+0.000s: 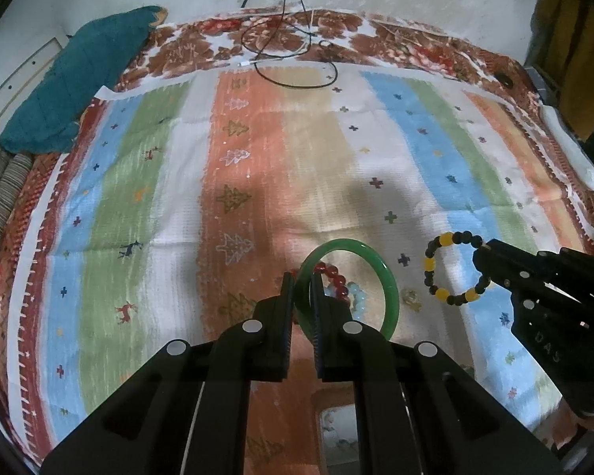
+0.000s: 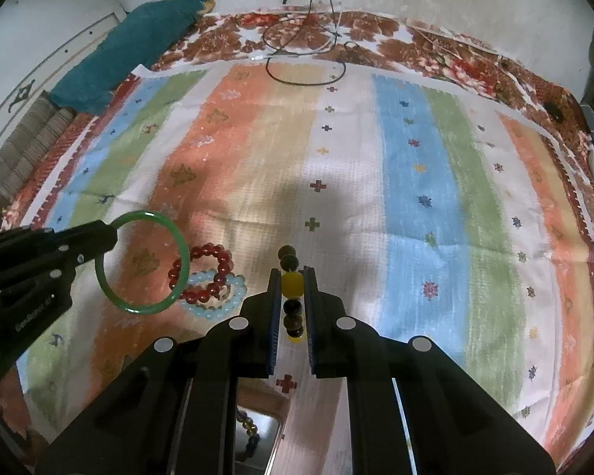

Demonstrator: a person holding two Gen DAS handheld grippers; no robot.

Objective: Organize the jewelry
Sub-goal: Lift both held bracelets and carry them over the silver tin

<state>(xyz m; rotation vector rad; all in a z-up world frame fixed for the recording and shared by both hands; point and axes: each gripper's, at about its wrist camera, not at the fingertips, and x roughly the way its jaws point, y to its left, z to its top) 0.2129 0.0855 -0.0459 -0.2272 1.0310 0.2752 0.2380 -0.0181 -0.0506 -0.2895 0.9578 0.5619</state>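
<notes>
My left gripper (image 1: 303, 281) is shut on a green bangle (image 1: 390, 281) and holds it upright above the striped cloth; it also shows in the right wrist view (image 2: 180, 249). My right gripper (image 2: 291, 277) is shut on a black and yellow bead bracelet (image 2: 291, 283), which hangs from it in the left wrist view (image 1: 431, 263). A red bead bracelet (image 2: 208, 273) and a pale blue bead bracelet (image 2: 225, 301) lie overlapped on the cloth between the two grippers, partly hidden behind the bangle in the left wrist view (image 1: 336, 277).
The striped cloth (image 2: 408, 198) covers a floral bedspread (image 1: 289, 35). Black and white cables (image 1: 293, 59) lie at the far edge. A teal quilted cloth (image 1: 83, 79) and striped cushions (image 1: 0, 202) sit at the far left. A white object (image 1: 570, 146) lies at the right edge.
</notes>
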